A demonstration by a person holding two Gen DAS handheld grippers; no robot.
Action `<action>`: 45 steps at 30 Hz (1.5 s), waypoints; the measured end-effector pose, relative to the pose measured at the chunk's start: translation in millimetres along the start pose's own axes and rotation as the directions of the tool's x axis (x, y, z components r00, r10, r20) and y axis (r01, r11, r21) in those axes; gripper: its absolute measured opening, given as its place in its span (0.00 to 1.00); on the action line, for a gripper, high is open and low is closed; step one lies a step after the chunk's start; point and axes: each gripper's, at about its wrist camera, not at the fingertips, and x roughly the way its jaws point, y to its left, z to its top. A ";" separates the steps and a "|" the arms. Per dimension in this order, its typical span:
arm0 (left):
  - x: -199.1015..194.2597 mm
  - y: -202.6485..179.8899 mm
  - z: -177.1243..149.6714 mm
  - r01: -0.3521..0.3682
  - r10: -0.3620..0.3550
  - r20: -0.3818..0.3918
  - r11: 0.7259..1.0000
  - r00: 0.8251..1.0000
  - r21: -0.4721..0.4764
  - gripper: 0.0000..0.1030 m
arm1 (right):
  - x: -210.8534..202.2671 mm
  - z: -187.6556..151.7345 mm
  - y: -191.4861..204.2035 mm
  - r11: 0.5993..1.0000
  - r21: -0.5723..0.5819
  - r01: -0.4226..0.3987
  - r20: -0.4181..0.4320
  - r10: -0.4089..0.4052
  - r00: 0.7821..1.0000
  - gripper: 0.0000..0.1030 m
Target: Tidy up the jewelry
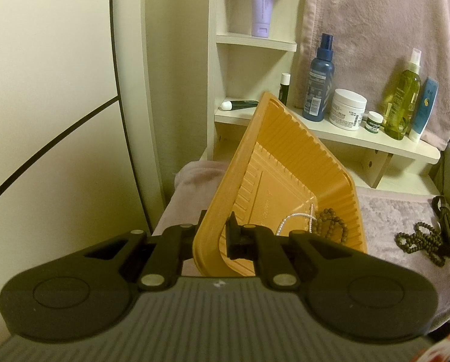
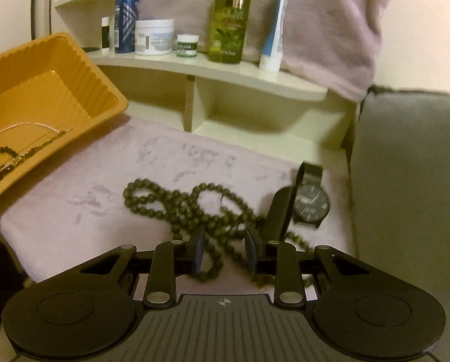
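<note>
My left gripper [image 1: 214, 235] is shut on the rim of an orange plastic tray [image 1: 288, 166] and holds it tilted. In the tray lie a pearl chain [image 1: 297, 218] and a dark bead bracelet [image 1: 333, 224]. The tray [image 2: 43, 96] also shows at the left of the right wrist view. My right gripper [image 2: 225, 253] is open, its fingers straddling a long dark bead necklace [image 2: 188, 208] on the pink cloth [image 2: 89, 199]. A black wristwatch [image 2: 311, 203] lies just right of the necklace. In the left wrist view the necklace [image 1: 421, 241] shows far right.
A cream shelf [image 2: 225, 72] behind the cloth carries a blue bottle [image 2: 126, 15], a white cream jar [image 2: 154, 36], a small jar [image 2: 187, 45], a green olive bottle [image 2: 229, 18] and a blue tube [image 2: 274, 30]. A grey cushion [image 2: 412, 181] bounds the right side.
</note>
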 end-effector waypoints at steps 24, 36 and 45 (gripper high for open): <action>1.6 -0.1 0.0 -0.006 0.006 -0.003 1.000 1.000 0.001 0.08 | 14.7 7.6 -35.9 0.977 0.204 0.057 -0.036 -0.051 0.998 0.25; 1.5 0.5 0.3 -0.004 0.004 -0.003 1.000 1.000 0.001 0.08 | 23.0 9.1 -38.5 0.961 0.270 0.059 -0.028 -0.054 0.998 0.22; 1.0 0.5 0.4 -0.004 0.004 -0.002 1.000 1.000 -0.002 0.08 | -3.7 14.4 -32.7 0.962 0.269 0.048 0.042 -0.062 0.997 0.22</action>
